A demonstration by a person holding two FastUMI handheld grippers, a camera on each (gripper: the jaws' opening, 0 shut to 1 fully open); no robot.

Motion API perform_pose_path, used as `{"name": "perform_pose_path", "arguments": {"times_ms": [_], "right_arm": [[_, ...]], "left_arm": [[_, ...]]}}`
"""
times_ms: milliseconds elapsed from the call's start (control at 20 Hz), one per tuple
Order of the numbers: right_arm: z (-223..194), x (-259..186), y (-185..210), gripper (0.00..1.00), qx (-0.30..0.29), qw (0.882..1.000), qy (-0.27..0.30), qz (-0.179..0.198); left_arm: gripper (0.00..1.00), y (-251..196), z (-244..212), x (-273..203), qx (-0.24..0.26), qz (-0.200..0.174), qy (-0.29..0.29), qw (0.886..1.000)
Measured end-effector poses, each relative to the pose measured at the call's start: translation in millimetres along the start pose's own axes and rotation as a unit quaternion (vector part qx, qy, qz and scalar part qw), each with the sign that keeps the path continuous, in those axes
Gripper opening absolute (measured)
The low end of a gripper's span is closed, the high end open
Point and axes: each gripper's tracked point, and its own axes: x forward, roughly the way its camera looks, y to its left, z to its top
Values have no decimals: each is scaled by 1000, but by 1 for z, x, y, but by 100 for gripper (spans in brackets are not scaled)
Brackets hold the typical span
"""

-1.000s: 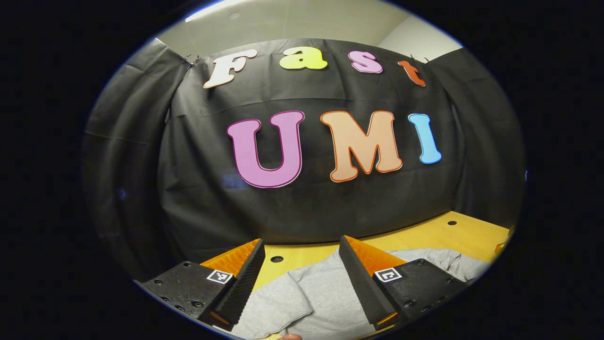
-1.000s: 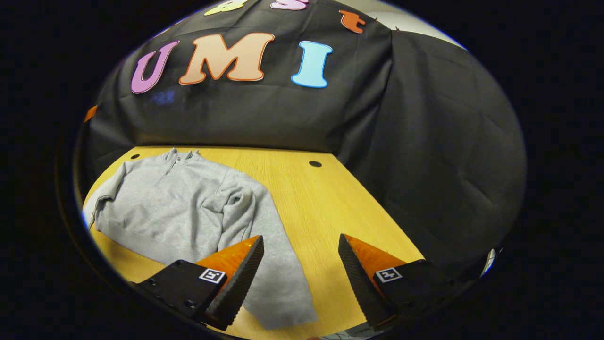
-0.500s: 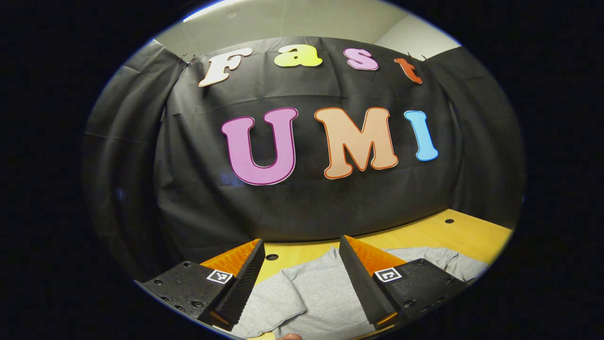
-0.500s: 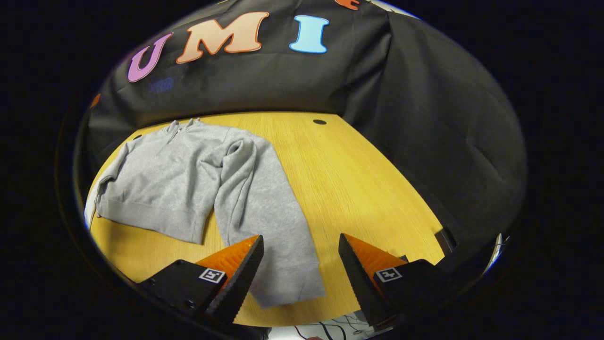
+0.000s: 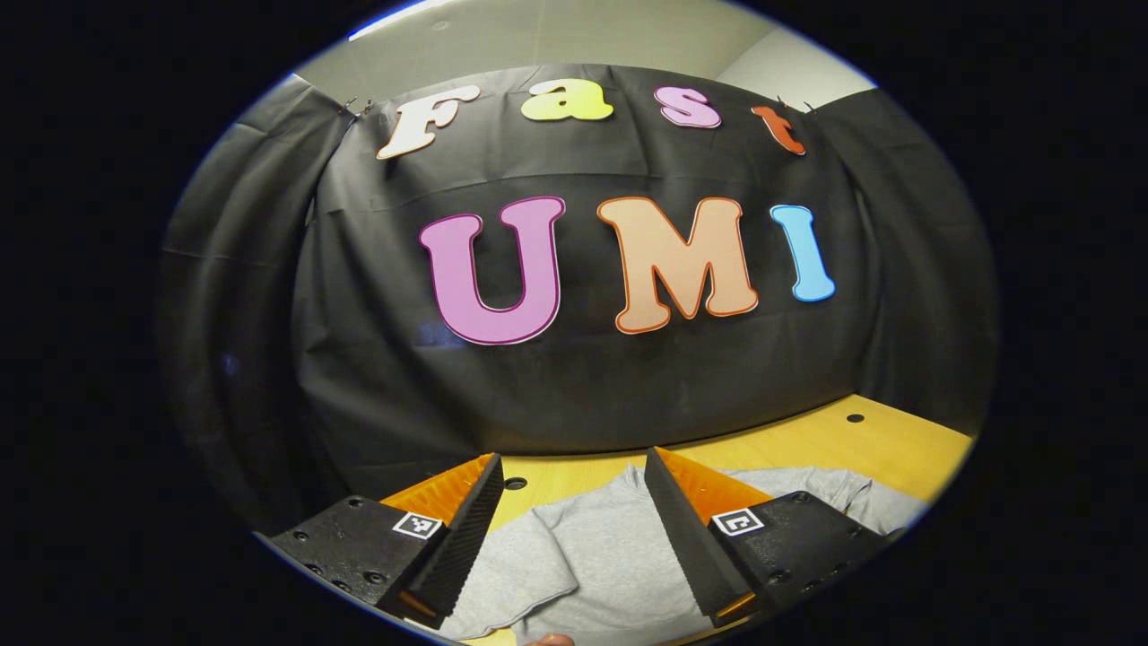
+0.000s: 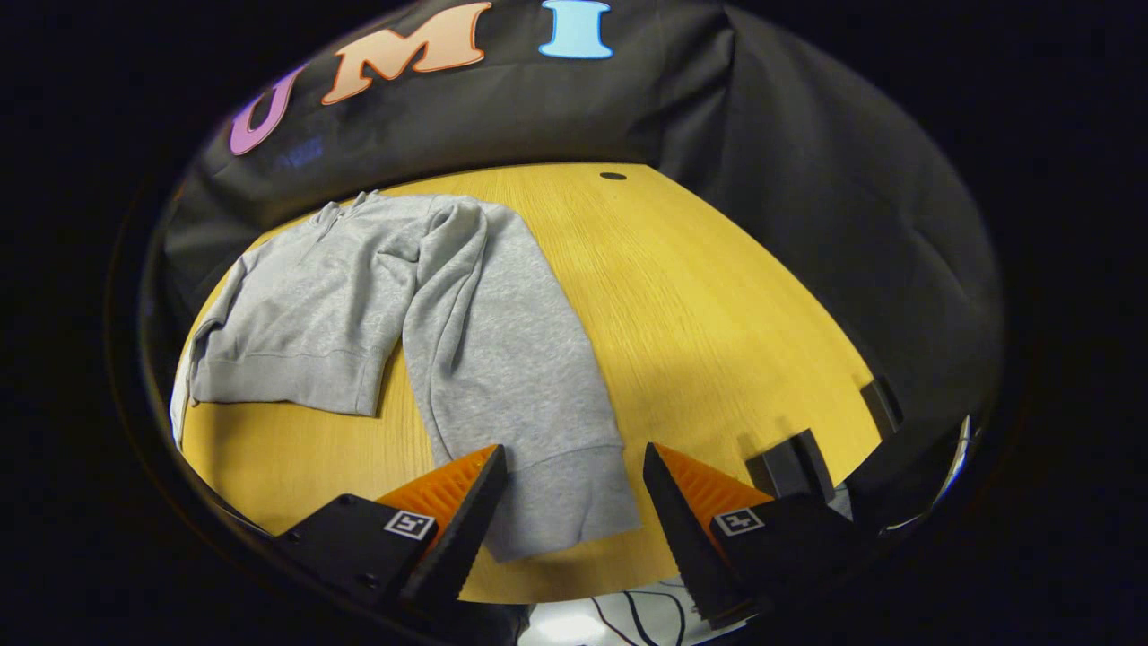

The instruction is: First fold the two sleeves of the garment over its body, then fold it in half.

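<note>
Sweatshirt (image 6: 350, 287) lies flat on the yellow worktop (image 6: 717, 314), neither sleeve folded yet, its right sleeve (image 6: 520, 386) stretched toward the right tongs (image 6: 574, 498), which gape wide above the cuff; left tongs (image 5: 574, 502) wide too.

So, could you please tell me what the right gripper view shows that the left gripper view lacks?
The right gripper view shows the long grey sleeve lying flat towards the table's near edge, its cuff between the open right gripper fingers, plus the ribbed hem. The left gripper view has the pale ceiling and the open left gripper. Both show the grey sweatshirt on the yellow wooden table.
</note>
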Motion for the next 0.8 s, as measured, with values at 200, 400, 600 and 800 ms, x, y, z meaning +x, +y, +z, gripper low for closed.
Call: {"name": "perform_pose_path", "arguments": {"times_ms": [200,400,600,800], "right_arm": [[-7,2,3,80,53,998,21,23],[-10,0,23,35,77,994,48,64],[-7,3,21,5,108,991,47,58],[14,-5,23,3,85,994,27,57]], "left_arm": [[93,-3,0,-1,0,4,0,1000],[93,-5,-1,-2,-2,4,2,1000],[93,-4,-1,-2,0,5,1,1000],[93,3,3,-2,1,12,-4,1000]]}}
